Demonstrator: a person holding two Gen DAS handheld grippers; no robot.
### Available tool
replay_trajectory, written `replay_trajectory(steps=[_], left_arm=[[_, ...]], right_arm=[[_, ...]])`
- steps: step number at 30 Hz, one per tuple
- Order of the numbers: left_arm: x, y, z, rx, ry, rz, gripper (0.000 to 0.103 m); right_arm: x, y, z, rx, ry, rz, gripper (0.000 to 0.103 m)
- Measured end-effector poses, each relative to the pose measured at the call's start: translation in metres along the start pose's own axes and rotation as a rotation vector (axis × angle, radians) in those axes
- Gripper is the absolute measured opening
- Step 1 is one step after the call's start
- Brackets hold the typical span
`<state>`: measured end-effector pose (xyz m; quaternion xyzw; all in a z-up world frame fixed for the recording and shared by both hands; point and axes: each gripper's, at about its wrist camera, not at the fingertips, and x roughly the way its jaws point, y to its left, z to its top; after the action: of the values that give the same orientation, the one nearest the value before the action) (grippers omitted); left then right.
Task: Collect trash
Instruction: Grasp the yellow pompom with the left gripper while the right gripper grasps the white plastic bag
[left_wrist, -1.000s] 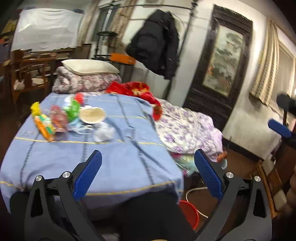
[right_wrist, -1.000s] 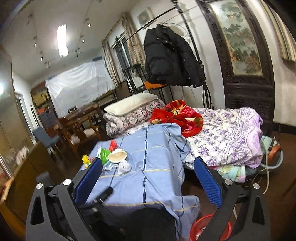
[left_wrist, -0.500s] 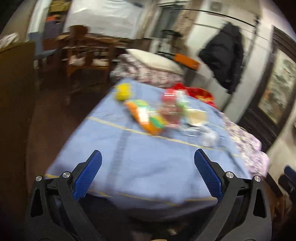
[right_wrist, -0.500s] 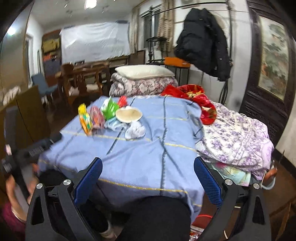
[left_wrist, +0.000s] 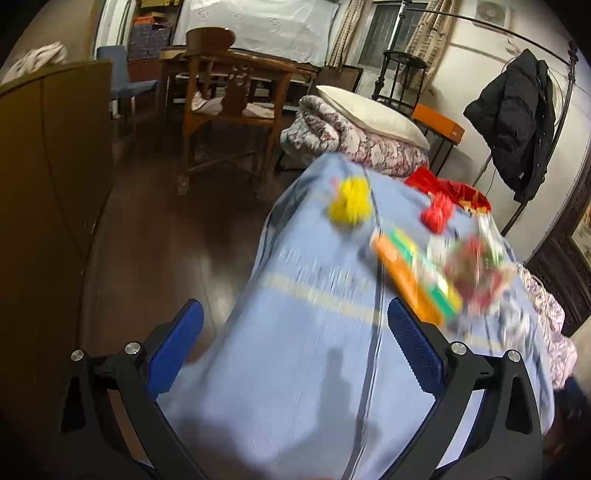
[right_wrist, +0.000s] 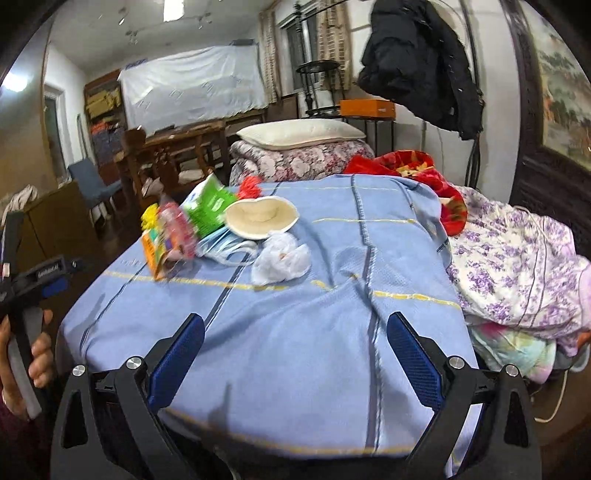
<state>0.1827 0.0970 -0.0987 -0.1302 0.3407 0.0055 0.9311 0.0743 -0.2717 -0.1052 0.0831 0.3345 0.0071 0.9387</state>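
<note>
Matt woven blue cloth (right_wrist: 303, 332); crinkly white plastic bag (right_wrist: 280, 260).

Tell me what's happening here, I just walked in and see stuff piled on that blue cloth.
A person holds a two-finger gripper in each hand over a table draped in a blue cloth. Both the left gripper and right gripper are open and empty. The trash sits untouched in a cluster: an orange packet, green wrapper, paper bowl, face mask and crumpled white plastic. Nothing is collected yet.

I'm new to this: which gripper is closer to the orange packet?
Left. The left gripper is just short of the orange packet; the right gripper sits farther back, the packet off to its left.
</note>
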Motion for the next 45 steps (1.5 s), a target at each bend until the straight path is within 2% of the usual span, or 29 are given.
replay_trajectory(steps=[5,9,12,14,16,18,21,22,25,29,33,35,39,42,45], left_arm=[[0.047,-0.023,0.054,0.034,0.01,0.005,0.096],[0.096,-0.038,0.077,0.066,0.038,0.034,0.095],[0.127,-0.039,0.081,0.049,0.082,0.026,0.083],[0.141,-0.036,0.083,0.024,0.123,0.005,0.066],[0.144,-0.032,0.085,-0.002,0.131,-0.066,0.05],[0.141,-0.034,0.082,0.01,0.131,-0.084,0.035],[0.116,-0.031,0.076,-0.022,0.069,-0.115,0.035],[0.103,-0.029,0.072,-0.045,0.048,-0.151,0.035],[0.065,-0.037,0.065,-0.061,-0.011,-0.195,0.035],[0.0,-0.063,0.04,-0.038,-0.076,-0.318,0.035],[-0.022,-0.09,0.002,0.015,-0.016,-0.413,0.035],[-0.024,-0.099,-0.024,0.039,0.027,-0.448,0.035],[-0.015,-0.105,-0.061,0.1,0.097,-0.439,0.035],[-0.009,-0.104,-0.073,0.155,0.097,-0.371,0.035],[-0.01,-0.101,-0.074,0.173,0.069,-0.345,0.035]], right_arm=[[0.012,-0.015,0.003,0.083,-0.031,0.044,0.097],[0.018,-0.01,-0.003,0.036,-0.058,0.027,0.097],[0.018,-0.006,-0.005,0.008,-0.082,0.027,0.097],[0.016,-0.007,-0.006,0.009,-0.098,0.037,0.097],[0.02,-0.01,-0.007,0.025,-0.083,0.045,0.097],[0.026,-0.016,-0.007,0.065,-0.06,0.058,0.097],[0.028,-0.025,-0.008,0.122,-0.053,0.074,0.097],[0.028,-0.027,-0.009,0.133,-0.053,0.078,0.097],[0.028,-0.031,-0.01,0.151,-0.058,0.078,0.097],[0.026,-0.031,-0.011,0.154,-0.068,0.071,0.097],[0.022,-0.03,-0.012,0.144,-0.092,0.061,0.097],[0.02,-0.027,-0.012,0.129,-0.102,0.062,0.094],[0.023,-0.018,-0.004,0.1,-0.071,0.084,0.08],[0.03,-0.009,0.007,0.076,-0.046,0.105,0.078],[0.045,0.003,0.024,0.053,-0.011,0.126,0.079]])
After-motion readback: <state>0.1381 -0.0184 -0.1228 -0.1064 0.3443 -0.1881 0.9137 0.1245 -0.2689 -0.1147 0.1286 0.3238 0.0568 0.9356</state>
